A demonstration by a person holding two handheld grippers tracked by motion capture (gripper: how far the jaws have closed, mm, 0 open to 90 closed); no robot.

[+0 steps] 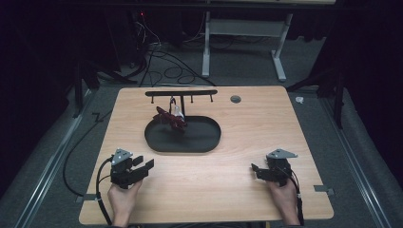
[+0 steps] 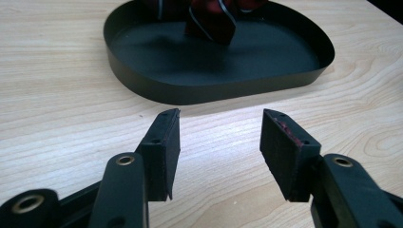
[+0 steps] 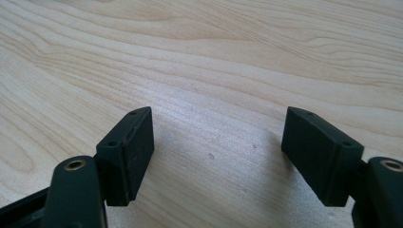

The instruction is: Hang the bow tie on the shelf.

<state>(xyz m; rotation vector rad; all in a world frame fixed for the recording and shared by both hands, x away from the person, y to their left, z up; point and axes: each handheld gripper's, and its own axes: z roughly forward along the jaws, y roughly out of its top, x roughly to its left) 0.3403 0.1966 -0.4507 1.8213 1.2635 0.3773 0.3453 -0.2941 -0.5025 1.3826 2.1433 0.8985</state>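
A black oval tray lies at the middle of the wooden table, below a black rack with pegs. A dark red striped cloth hangs from the rack down into the tray, and its lower end shows in the left gripper view above the tray. My left gripper rests at the front left, open and empty, pointing toward the tray; its jaws stand wide over bare wood. My right gripper sits at the front right, also open with nothing between its jaws.
The wooden table has a small round grommet near its back edge. Cables trail from both grippers off the front edge. Beyond the table lie floor cables and a white desk frame.
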